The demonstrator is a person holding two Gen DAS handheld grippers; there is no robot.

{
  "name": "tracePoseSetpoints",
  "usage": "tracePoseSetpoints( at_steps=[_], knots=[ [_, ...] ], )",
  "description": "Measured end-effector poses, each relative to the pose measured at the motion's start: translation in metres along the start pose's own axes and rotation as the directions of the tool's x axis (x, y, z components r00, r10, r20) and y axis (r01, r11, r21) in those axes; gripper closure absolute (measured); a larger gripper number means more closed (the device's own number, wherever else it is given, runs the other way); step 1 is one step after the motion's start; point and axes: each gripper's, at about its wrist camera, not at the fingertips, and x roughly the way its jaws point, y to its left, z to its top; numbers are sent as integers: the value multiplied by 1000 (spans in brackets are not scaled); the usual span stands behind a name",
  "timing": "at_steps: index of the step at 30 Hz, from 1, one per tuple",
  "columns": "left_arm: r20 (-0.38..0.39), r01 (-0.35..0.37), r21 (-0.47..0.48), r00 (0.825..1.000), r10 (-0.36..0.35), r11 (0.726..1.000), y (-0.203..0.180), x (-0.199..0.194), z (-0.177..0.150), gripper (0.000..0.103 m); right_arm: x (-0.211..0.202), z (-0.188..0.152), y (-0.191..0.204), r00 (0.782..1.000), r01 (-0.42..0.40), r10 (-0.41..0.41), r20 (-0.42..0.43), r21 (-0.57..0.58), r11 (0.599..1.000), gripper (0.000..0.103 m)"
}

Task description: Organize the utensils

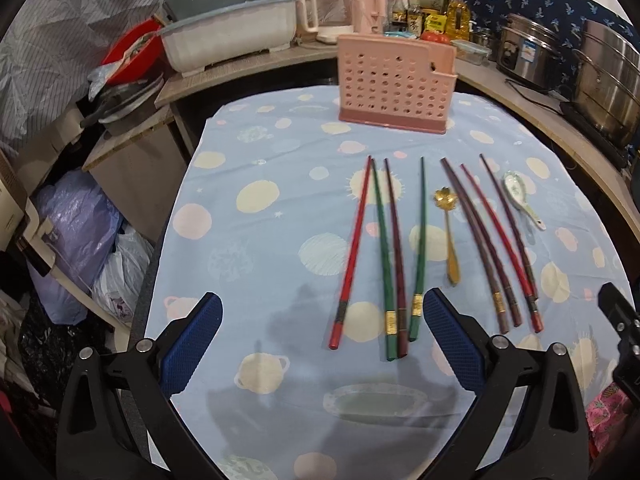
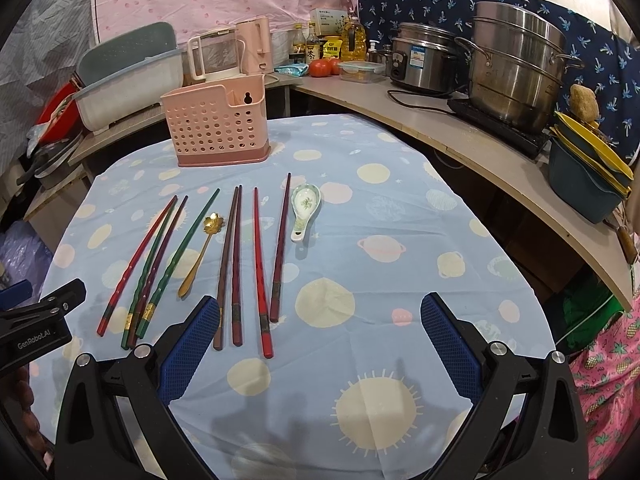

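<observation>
Grippers hover low over the planet-print tablecloth (image 2: 400,208), the left gripper (image 1: 322,344) and right gripper (image 2: 320,344) both spread wide and empty. Ahead lie the chopsticks (image 1: 382,256) in a row with a gold spoon (image 1: 448,232) and ceramic spoon (image 2: 305,210); the pink holder (image 1: 394,84) stands beyond.

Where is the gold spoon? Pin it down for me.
The gold spoon lies flat on the blue tablecloth mid-row, between a green chopstick on its left and two brown chopsticks on its right.
</observation>
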Motion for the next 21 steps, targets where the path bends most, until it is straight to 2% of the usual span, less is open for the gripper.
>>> tracePoseSetpoints(
  at_steps=[5, 9, 11, 13, 15, 18, 21],
  knots=[
    [-60, 8, -39, 998, -11, 999, 15, 24, -5, 7, 9, 0, -3, 1000, 4, -4, -21, 8, 1000, 7],
    [-100, 38, -41, 994, -42, 998, 16, 40, -7, 15, 18, 1, -3, 999, 2, -2, -43, 10, 1000, 7],
    [-122, 53, -40, 991, -57, 998, 15, 47, -8, 21, 22, 2, -4, 999, 0, 1, -51, 15, 1000, 7],
    [-150, 67, -34, 986, -72, 997, 14, 54, -11, 35, 26, 4, -4, 998, -2, 3, -58, 19, 1000, 7],
    [-168, 84, -37, 982, -89, 996, 14, 57, -13, 44, 30, 5, -4, 998, -2, 4, -62, 21, 1000, 7],
    [-166, 99, -42, 981, -105, 994, 15, 58, -12, 51, 35, 6, -2, 998, -4, 6, -68, 19, 1000, 7],
    [-162, 113, -37, 980, -118, 993, 14, 59, -10, 62, 39, 8, 0, 997, -9, 10, -77, 14, 1000, 7]
  ],
)
